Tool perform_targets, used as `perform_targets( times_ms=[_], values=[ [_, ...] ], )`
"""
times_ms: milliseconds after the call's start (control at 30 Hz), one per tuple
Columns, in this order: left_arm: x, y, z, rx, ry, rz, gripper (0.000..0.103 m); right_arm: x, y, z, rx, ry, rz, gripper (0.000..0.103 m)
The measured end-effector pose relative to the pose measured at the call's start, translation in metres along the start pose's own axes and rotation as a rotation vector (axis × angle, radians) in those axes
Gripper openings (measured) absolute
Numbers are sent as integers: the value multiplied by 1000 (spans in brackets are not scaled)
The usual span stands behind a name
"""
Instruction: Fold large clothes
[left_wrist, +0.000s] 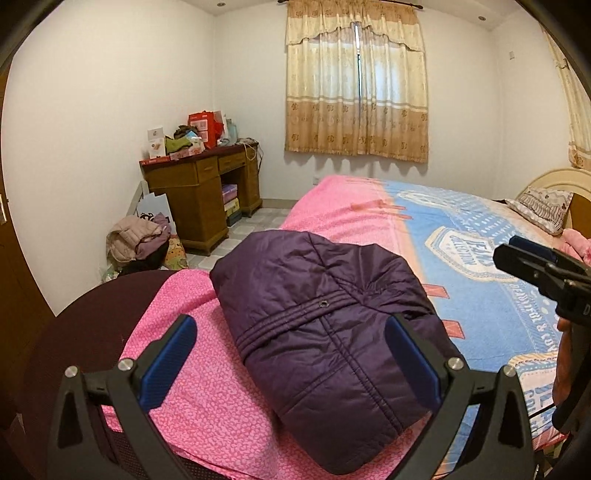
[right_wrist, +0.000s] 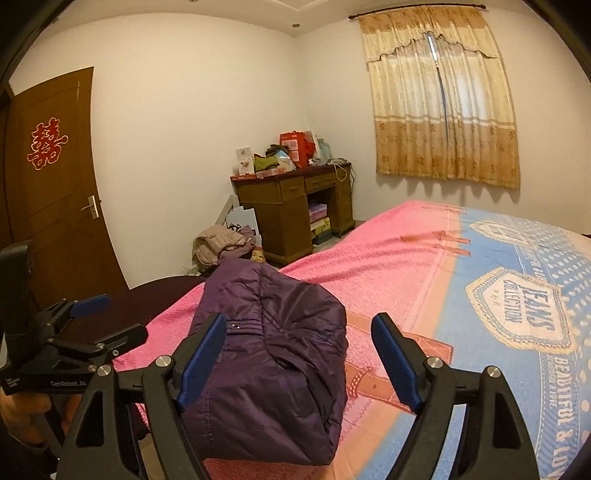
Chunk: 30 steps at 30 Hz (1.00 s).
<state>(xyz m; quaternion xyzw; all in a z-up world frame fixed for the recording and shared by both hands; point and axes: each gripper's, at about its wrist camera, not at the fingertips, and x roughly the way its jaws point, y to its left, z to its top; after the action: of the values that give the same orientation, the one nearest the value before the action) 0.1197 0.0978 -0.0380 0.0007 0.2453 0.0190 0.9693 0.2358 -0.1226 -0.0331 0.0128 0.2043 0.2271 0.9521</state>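
A dark purple padded jacket (left_wrist: 325, 325) lies folded into a compact bundle near the foot of the bed (left_wrist: 207, 387), on the pink part of the sheet. My left gripper (left_wrist: 291, 354) hovers above its near end, blue pads wide apart, open and holding nothing. From the right wrist view the jacket (right_wrist: 266, 369) sits just below and ahead of my right gripper (right_wrist: 299, 358), whose jaws stand wide with nothing pinched. The left gripper (right_wrist: 118, 319) shows at that view's left edge, held by a hand. The right gripper (left_wrist: 524, 258) pokes in at the left view's right edge.
The bed's blue and pink printed sheet (right_wrist: 517, 314) stretches right toward a pillow (left_wrist: 543, 206). A cluttered wooden desk (left_wrist: 199, 192) and a heap of clothes (left_wrist: 136, 240) stand by the far wall. A brown door (right_wrist: 55, 184) is at left. A dark maroon rounded surface (left_wrist: 81, 332) borders the bed's foot.
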Motion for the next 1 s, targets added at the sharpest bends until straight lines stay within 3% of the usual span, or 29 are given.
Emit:
perform_targets(
  times_ms=[1000],
  values=[
    [1,8,0,-6,6,-2,103,-11,0,-1,7,-4,6,81]
  ],
)
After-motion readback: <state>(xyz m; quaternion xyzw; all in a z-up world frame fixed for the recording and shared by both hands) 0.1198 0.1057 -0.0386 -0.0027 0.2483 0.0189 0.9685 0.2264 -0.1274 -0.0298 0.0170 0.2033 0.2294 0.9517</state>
